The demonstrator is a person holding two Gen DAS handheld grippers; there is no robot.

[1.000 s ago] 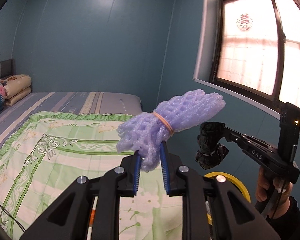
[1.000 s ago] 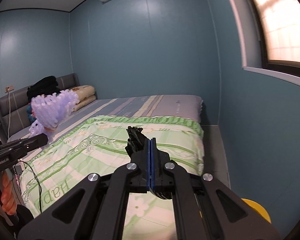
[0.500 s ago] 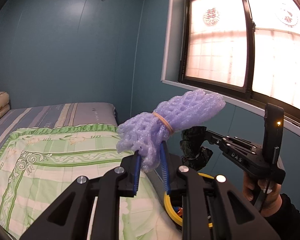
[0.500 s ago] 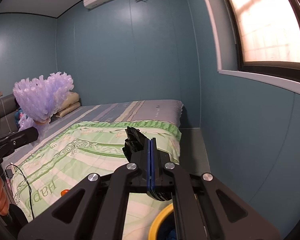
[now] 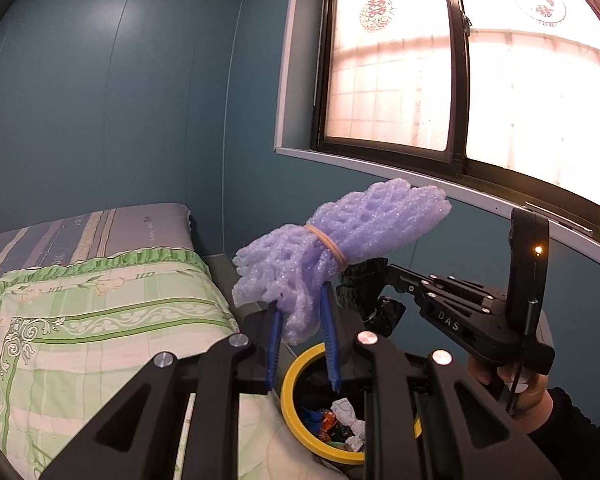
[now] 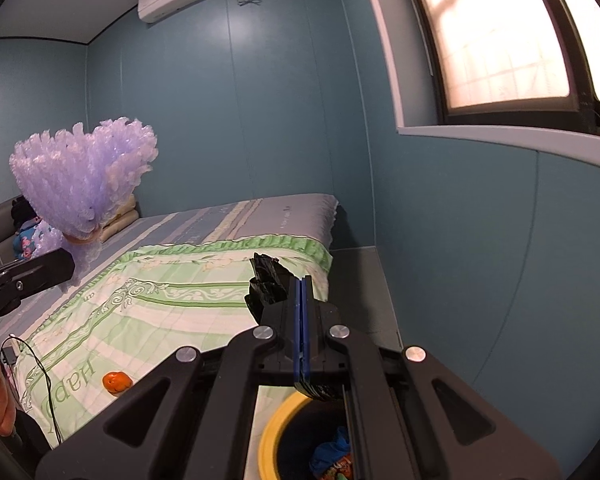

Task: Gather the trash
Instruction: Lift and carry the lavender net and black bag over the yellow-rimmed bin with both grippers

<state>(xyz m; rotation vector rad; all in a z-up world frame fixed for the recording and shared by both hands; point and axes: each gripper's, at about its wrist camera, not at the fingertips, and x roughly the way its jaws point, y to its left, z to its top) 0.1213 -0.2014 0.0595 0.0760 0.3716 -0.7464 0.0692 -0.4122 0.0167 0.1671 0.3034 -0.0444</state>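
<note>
Both loads over the bin, ready to drop

Left tool (image 5: 302, 344) clamps the purple foam net (image 5: 336, 248), right tool (image 6: 302, 336) is shut on black plastic (image 6: 266, 286); the yellow-rimmed bin (image 5: 296, 376) sits directly beneath both, mouth open, bed (image 6: 172, 300) alongside, blue wall (image 6: 460, 260) beyond.

bin (image 5: 300, 432): near rim hidden behind the left gripper (image 5: 301, 322); bottom edge cuts it in the right wrist view
bin contents: crumpled scraps, kinds too small to tell
black plastic (image 6: 269, 285): pinched part hidden between the right gripper's closed jaws
purple foam net (image 5: 332, 248): lower end hidden between the pads
hand (image 5: 520, 396): partly hidden behind its handle
window (image 5: 480, 64): cut off at the top and right
red window decal: blurred
</note>
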